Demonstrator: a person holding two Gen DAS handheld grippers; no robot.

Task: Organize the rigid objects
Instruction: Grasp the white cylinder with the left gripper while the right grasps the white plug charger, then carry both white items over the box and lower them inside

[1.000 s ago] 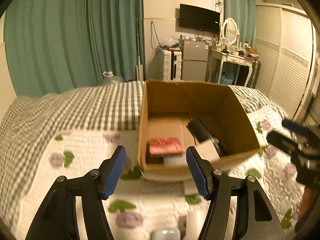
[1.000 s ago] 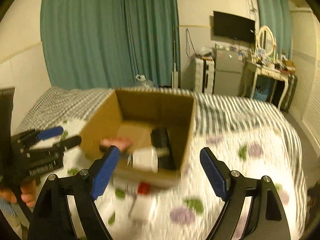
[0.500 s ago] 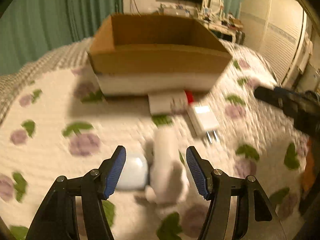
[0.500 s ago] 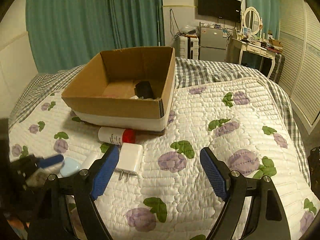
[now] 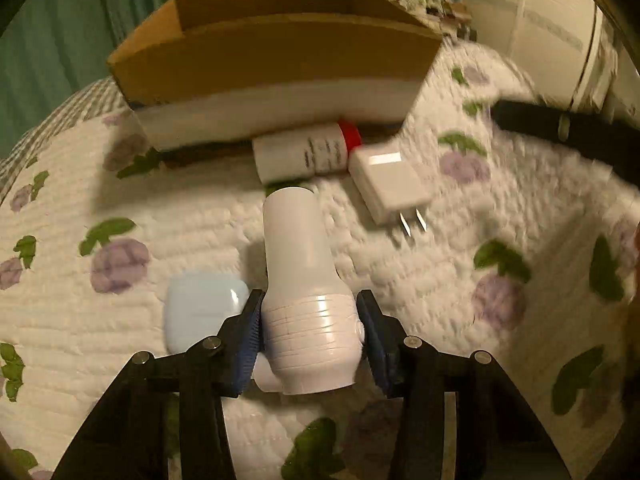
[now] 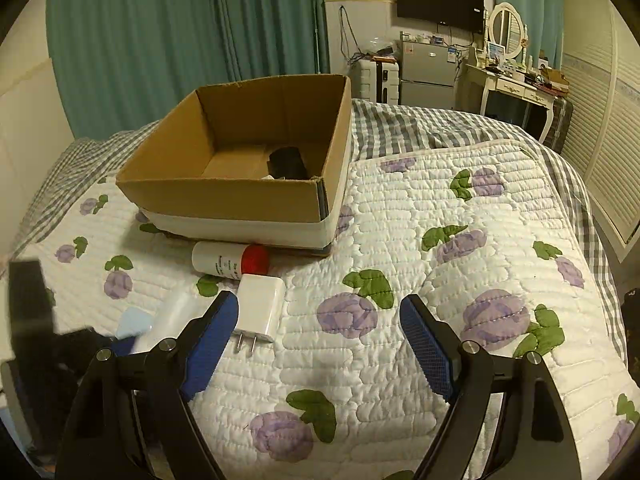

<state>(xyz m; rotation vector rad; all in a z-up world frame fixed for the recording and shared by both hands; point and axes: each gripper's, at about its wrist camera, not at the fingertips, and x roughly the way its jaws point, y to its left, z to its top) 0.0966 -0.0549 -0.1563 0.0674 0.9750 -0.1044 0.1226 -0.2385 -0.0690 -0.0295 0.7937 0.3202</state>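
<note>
A white bottle-shaped object (image 5: pixel 298 248) with a ribbed wide end lies on the floral quilt, and it shows again in the right wrist view (image 6: pixel 172 316). My left gripper (image 5: pixel 309 300) straddles that ribbed end; its jaws are closing and both blue pads touch its sides. A pale blue case (image 5: pixel 200 308) lies just left of it. A white bottle with a red cap (image 5: pixel 300 154) and a white plug charger (image 5: pixel 388 184) lie in front of the cardboard box (image 5: pixel 280 52). My right gripper (image 6: pixel 320 304) hangs open over bare quilt, right of the charger (image 6: pixel 260 308).
The open box (image 6: pixel 224 196) holds a black object (image 6: pixel 286 162) at its far right. Checked bedding lies behind the quilt. Green curtains, a fridge, a dressing table and a wardrobe stand beyond the bed.
My left gripper came down from above the box to the quilt and closed around the white object. The right gripper sank a little and now faces the quilt in front of the box.
</note>
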